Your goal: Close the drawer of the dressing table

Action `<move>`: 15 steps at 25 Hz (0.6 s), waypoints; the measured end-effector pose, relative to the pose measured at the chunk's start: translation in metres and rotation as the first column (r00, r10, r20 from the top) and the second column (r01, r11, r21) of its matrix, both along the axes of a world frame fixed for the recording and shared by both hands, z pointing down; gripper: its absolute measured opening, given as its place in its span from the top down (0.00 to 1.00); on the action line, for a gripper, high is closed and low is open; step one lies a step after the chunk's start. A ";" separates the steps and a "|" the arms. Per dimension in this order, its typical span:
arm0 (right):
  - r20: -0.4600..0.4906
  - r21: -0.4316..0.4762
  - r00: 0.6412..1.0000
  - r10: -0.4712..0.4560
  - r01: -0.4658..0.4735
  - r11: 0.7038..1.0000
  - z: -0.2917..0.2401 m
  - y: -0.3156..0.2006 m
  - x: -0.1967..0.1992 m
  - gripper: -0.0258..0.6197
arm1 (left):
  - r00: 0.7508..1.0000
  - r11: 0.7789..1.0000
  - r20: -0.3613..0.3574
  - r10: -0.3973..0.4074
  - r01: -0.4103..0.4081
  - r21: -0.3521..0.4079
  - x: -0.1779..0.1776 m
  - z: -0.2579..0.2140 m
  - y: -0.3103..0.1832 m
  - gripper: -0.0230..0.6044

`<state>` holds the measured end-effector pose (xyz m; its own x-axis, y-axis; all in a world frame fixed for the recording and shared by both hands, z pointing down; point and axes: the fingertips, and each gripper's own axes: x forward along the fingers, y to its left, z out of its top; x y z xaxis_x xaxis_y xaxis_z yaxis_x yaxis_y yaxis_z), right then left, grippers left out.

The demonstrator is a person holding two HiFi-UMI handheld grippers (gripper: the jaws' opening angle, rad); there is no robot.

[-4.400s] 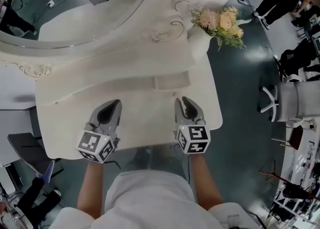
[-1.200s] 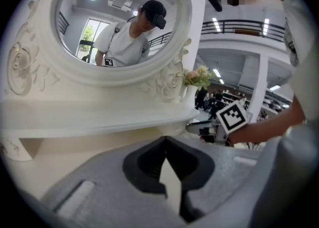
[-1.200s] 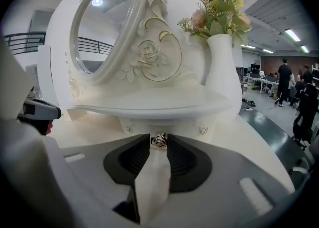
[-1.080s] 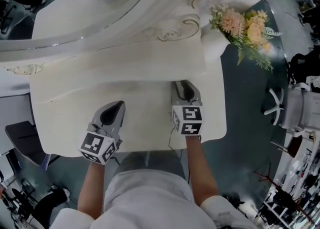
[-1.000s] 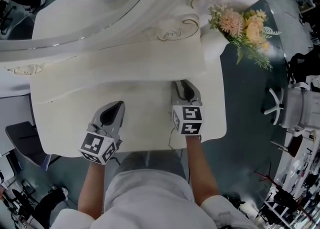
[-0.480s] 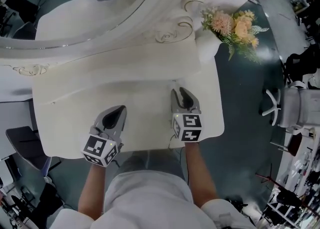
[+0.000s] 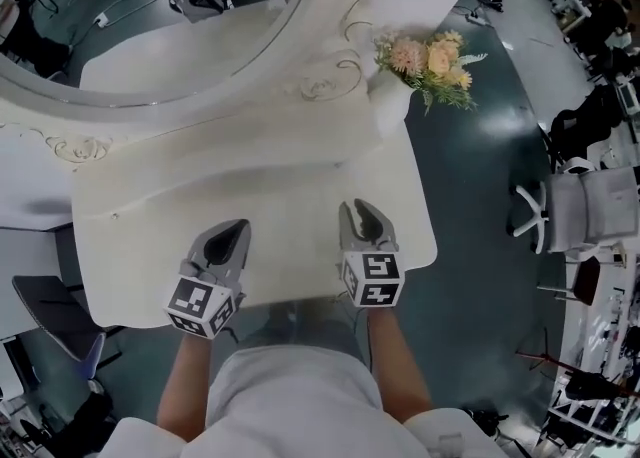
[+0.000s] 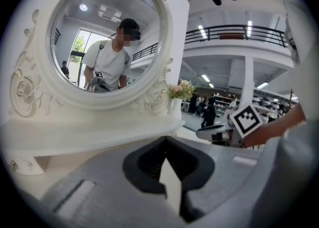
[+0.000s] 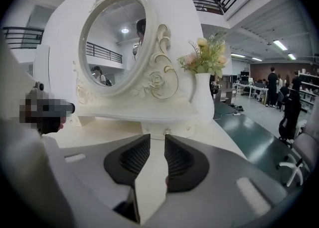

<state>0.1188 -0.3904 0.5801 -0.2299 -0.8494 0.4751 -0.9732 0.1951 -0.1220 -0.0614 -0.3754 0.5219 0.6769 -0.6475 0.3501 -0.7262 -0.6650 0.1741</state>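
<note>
OK, yr left gripper [image 7: 232, 232] hangs over the near-left part of the bench [image 7: 290, 191]. Its fingers are closed: in the left gripper view the tips meet w/ nothing btwn them. Yr right gripper [image 7: 362, 214] is over the near-right part, just in from the bench's right edge. Its fingers stand a narrow gap apart, roughly parallel. Only bare bench top shows thru the gap, so it's gripping nothing. Both grippers point away from you, toward the far side. Can't tell whether either one touches the bench top.

The drawer [image 9: 177, 128] is straight ahead of the right gripper, at the far side of the bench under the raised shelf [image 7: 240, 136]. Its front, w/ small knobs, sits back in line beneath the shelf lip and looks pushed in. It's apart from the fingers, no contact.

On the shelf stands the big oval mirror [image 7: 150, 36] in a carved white frame, filling the far-left. It reflects you and yr grippers' marker cubes. At the shelf's far-right end is a white vase [image 7: 388, 111] w/ pink & yellow flowers [image 7: 430, 58], upright. On the floor, right of the bench & well apart from it, stands an office chair [image 7: 585, 211].
</note>
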 end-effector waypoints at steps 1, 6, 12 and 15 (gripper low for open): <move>-0.002 0.007 1.000 0.008 -0.008 1.000 -0.004 0.005 0.000 0.82 | 1.000 1.000 -0.004 0.002 -0.002 0.010 -0.001 -0.004 0.003 0.96; -0.012 0.038 0.999 0.038 -0.038 0.999 -0.024 0.030 -0.001 0.90 | 1.000 0.999 -0.018 0.007 -0.006 0.054 -0.008 -0.025 0.016 0.96; -0.024 0.077 0.999 0.040 -0.038 0.996 -0.055 0.057 -0.009 0.95 | 0.999 0.995 -0.039 0.005 -0.001 0.102 -0.021 -0.050 0.035 0.96; -0.030 0.100 0.999 0.032 -0.029 0.995 -0.069 0.065 -0.018 0.96 | 0.999 0.991 -0.045 -0.014 0.020 0.131 -0.036 -0.064 0.039 0.96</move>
